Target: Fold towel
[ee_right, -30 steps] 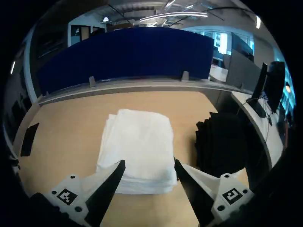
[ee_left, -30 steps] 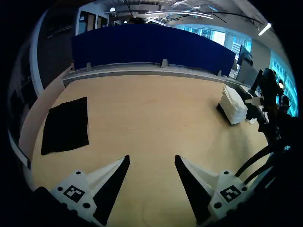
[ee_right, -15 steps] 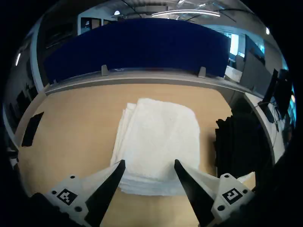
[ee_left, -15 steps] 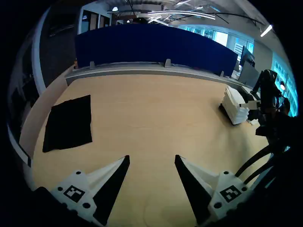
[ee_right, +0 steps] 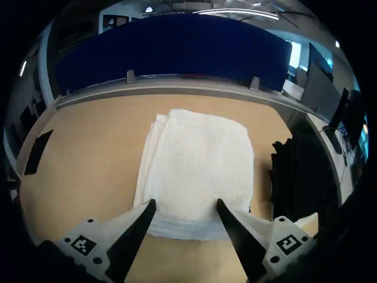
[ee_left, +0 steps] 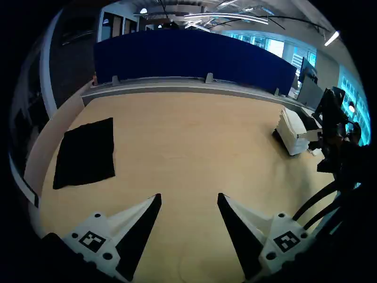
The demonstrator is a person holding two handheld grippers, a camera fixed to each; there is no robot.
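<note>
Your empty, open right tongs [ee_right: 184, 203] face the near edge of the white folded terry towel stack [ee_right: 200, 160]; your open left tongs [ee_left: 188, 195] hang well apart.

A pale wooden counter [ee_left: 188, 141] runs back to a grey rail [ee_left: 188, 87], and a dark blue partition [ee_left: 188, 56] stands behind it. Strip lights [ee_left: 226, 16] cross the open ceiling. Bright windows [ee_left: 273, 46] glow far right, near a dark monitor [ee_right: 351, 115].
</note>
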